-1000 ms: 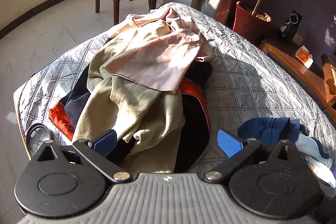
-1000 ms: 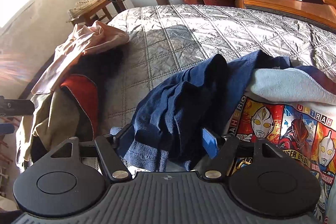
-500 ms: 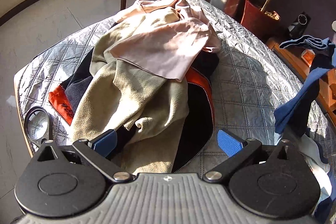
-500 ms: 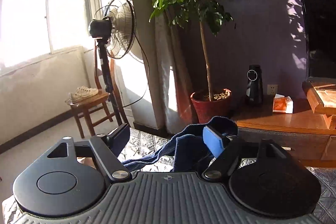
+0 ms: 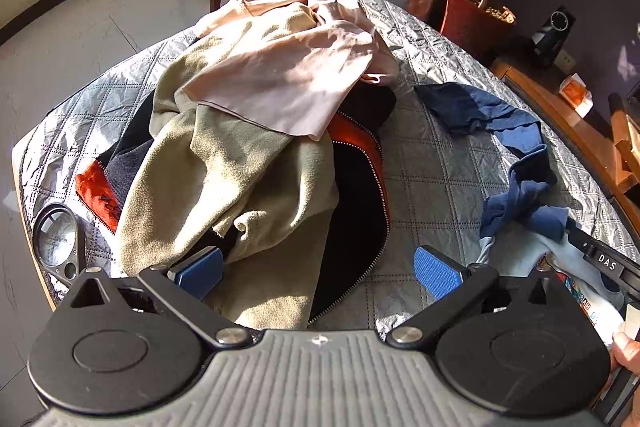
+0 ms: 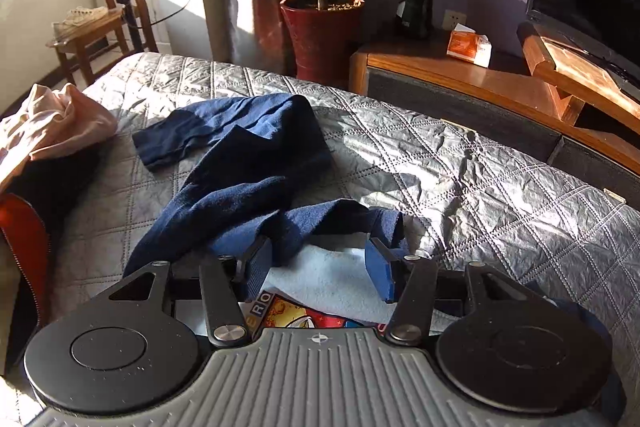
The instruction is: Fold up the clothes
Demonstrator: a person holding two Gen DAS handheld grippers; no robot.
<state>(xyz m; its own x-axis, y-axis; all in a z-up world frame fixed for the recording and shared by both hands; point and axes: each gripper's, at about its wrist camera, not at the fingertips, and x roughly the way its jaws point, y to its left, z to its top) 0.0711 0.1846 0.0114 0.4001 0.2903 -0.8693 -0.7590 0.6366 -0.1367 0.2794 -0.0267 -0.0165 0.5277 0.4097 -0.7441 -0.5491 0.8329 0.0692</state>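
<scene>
A navy blue garment lies stretched and crumpled across the grey quilted bed; it also shows in the left wrist view. My right gripper is open just above its near edge, over a white cartoon-print shirt. My left gripper is open and empty above a heap of clothes: a beige fleece, a pink garment and a black and orange zip jacket. The right gripper's body shows at the right edge of the left wrist view.
A magnifying glass lies at the bed's left corner. A wooden chair with shoes, a fan stand, a red plant pot and a wooden TV cabinet with a tissue box stand beyond the bed.
My right gripper lifted the navy garment high, then came down and let it go, spread across the bed. Its jaws are now open. My left gripper shifted slightly forward.
</scene>
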